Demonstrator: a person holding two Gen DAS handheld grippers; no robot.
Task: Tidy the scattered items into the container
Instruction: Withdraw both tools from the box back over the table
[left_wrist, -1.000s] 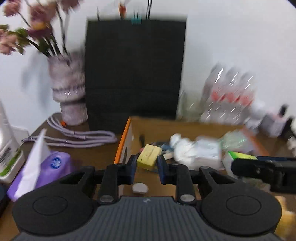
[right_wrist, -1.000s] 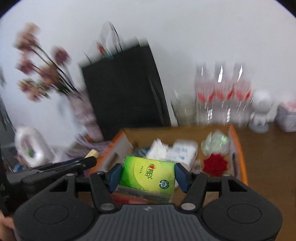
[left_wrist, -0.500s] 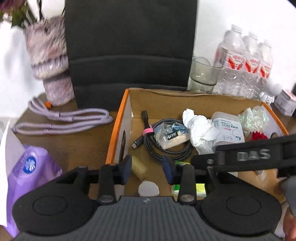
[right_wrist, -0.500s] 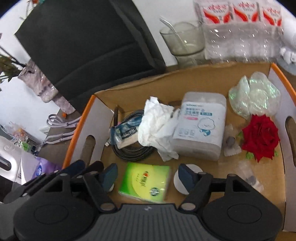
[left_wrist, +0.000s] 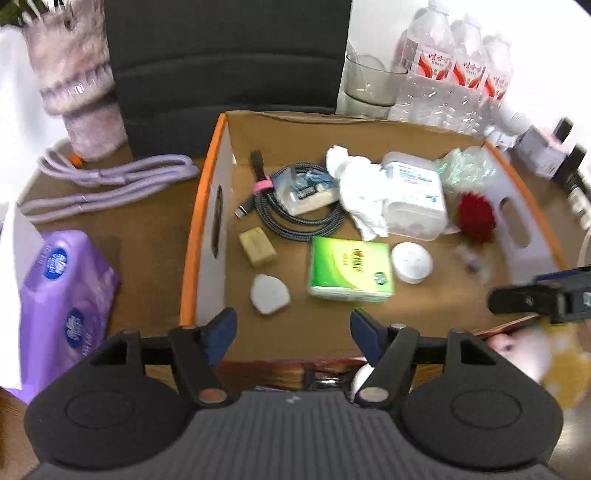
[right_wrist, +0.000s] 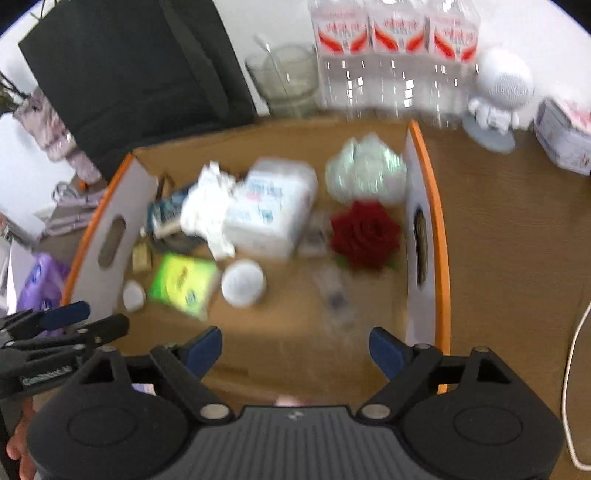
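Note:
An orange-rimmed cardboard box (left_wrist: 201, 206) (right_wrist: 441, 236) holds several items: a green tissue pack (left_wrist: 349, 269) (right_wrist: 183, 282), a yellowish block (left_wrist: 256, 246), a white pebble-like piece (left_wrist: 269, 294), a round white lid (left_wrist: 411, 257) (right_wrist: 243, 282), a coiled cable (left_wrist: 295, 218), crumpled tissue (left_wrist: 360, 192), a wipes pack (left_wrist: 413, 195) (right_wrist: 271, 206) and a red rose (left_wrist: 474, 218) (right_wrist: 364, 234). My left gripper (left_wrist: 293, 330) is open and empty over the box's near edge. My right gripper (right_wrist: 295, 347) is open and empty, also at the near edge.
A purple tissue pack (left_wrist: 62, 295) and a lilac cord (left_wrist: 110, 184) lie left of the box. A black bag (left_wrist: 229, 55), a vase (left_wrist: 77, 85), a glass (left_wrist: 369, 81) and water bottles (left_wrist: 454, 70) stand behind. An astronaut figure (right_wrist: 496, 96) stands at the right.
Both grippers opened: the left let the yellowish block drop into the box, the right let go of the green tissue pack. Both have since pulled back toward the near edge.

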